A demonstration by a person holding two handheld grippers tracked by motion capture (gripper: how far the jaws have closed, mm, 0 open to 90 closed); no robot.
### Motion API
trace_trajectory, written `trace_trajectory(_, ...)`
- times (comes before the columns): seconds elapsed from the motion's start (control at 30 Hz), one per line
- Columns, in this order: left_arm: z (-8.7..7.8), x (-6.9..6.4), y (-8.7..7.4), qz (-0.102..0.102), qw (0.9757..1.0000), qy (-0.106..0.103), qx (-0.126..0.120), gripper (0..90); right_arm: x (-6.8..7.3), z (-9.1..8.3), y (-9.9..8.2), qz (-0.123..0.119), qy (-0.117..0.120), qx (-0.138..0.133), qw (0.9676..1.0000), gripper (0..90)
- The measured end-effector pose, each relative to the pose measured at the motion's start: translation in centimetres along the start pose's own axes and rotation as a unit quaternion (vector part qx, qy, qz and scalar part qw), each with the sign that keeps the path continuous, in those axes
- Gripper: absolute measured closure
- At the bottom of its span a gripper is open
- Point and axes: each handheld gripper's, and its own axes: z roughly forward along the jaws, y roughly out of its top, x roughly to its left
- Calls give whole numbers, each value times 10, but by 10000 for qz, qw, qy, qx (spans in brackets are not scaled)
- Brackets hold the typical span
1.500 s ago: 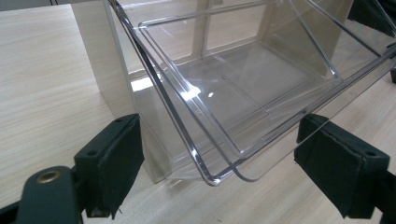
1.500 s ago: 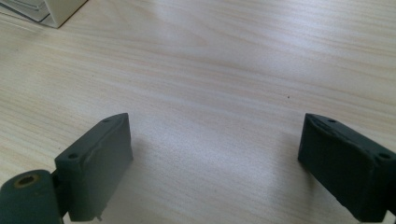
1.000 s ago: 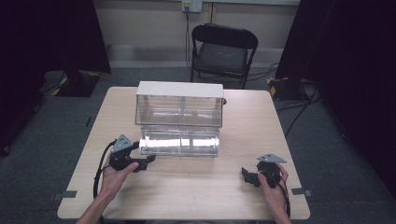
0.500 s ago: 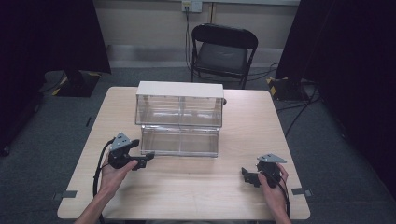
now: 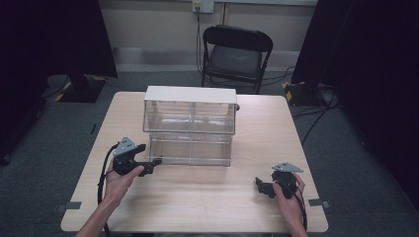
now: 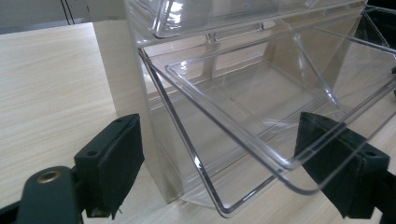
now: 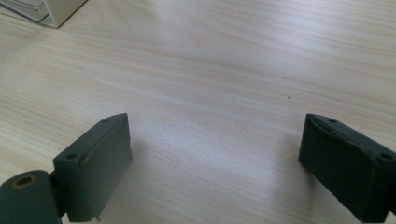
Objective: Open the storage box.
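A clear plastic two-drawer cabinet (image 5: 190,116) with a white top stands mid-table. Its lower drawer (image 5: 190,148) juts out a little toward me; in the left gripper view that lower drawer (image 6: 243,102) has its front corner tilted out past the white side wall (image 6: 123,79). My left gripper (image 5: 149,165) is at the drawer's front left corner. It is open wide, and in its own view the left gripper (image 6: 219,126) has the drawer's rim between its jaws without gripping it. My right gripper (image 5: 262,186) rests open near the front right, and the right gripper (image 7: 215,123) has bare wood between its jaws.
The wooden table (image 5: 276,133) has free surface on both sides of the cabinet and in front of it. A black folding chair (image 5: 234,54) stands behind the table's far edge. Cables trail from both grippers toward me.
The bright glare on the lower drawer's front has gone, so its tilt seems to have changed. The left gripper has shifted slightly toward the drawer. The right gripper has stayed put.
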Motion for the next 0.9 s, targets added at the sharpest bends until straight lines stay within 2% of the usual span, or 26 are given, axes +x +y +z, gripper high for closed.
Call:
trace_trajectory(0.1, -1, 2, 3, -106, 9999, 5, -67, 162, 0, 0, 0, 9, 0, 4, 10000, 82)
trace_trajectory(0.17, -1, 1, 5, -35, 10000, 10, -46, 162, 0, 0, 0, 1, 2, -1, 10000, 81)
trace_trajectory(0.2, -1, 0, 8, 95, 9999, 33, -11, 161, 0, 0, 0, -2, -1, -1, 10000, 79)
trace_trajectory(0.33, 0, -1, 10, 57, 10000, 27, -36, 157, 0, 0, 0, -7, -10, 4, 10000, 79)
trace_trajectory(0.37, 2, -1, 12, 89, 10000, -23, -25, 156, 0, 0, 0, -8, -4, 4, 10000, 79)
trace_trajectory(0.47, 2, -1, 13, 135, 9999, 12, -22, 157, 0, 0, 0, -6, -4, 6, 10000, 79)
trace_trajectory(0.53, 3, -1, 13, 42, 9999, 17, -104, 156, 0, 0, 0, -6, -7, 5, 10000, 79)
trace_trajectory(0.73, 7, 3, 13, 23, 9999, 98, -85, 159, 0, 0, 0, -7, -5, 5, 10000, 79)
trace_trajectory(0.9, 6, 4, 14, -5, 9999, 81, -108, 156, 0, 0, 0, -5, -9, 5, 10000, 79)
